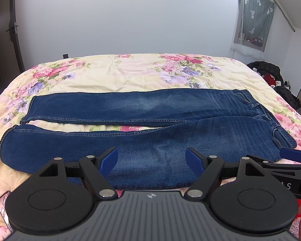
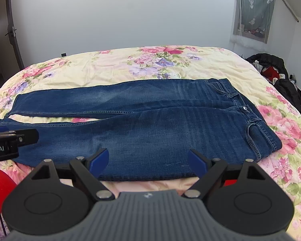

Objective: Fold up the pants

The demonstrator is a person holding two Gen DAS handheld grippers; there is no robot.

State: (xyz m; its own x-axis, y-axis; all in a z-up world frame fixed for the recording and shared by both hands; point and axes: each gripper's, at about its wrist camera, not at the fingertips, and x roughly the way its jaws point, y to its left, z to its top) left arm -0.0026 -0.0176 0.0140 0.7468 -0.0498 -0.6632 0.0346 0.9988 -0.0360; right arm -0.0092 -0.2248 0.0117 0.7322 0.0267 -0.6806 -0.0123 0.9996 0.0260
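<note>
In the left wrist view, a pair of blue jeans (image 1: 142, 120) lies flat and unfolded across a bed with a floral bedspread (image 1: 114, 74), waistband to the right, leg hems to the left, the two legs slightly apart with a strip of bedspread showing between them. The left gripper (image 1: 151, 158) hovers over the near leg with its blue-tipped fingers (image 1: 110, 157) spread wide, holding nothing. The right gripper's blue tip pokes in at the right edge, near the waistband corner. A phone (image 1: 3, 206) lies on the bedspread at the lower left, and dark clothes (image 1: 271, 74) are piled beyond the bed on the right. In the right wrist view, the same jeans (image 2: 150, 124) fill the middle, the waistband button (image 2: 245, 107) visible to the right. The right gripper (image 2: 148, 160) sits above the near edge of the thigh area, fingers (image 2: 198, 160) wide apart and empty. The left gripper's tip enters from the left edge above the near leg.
</note>
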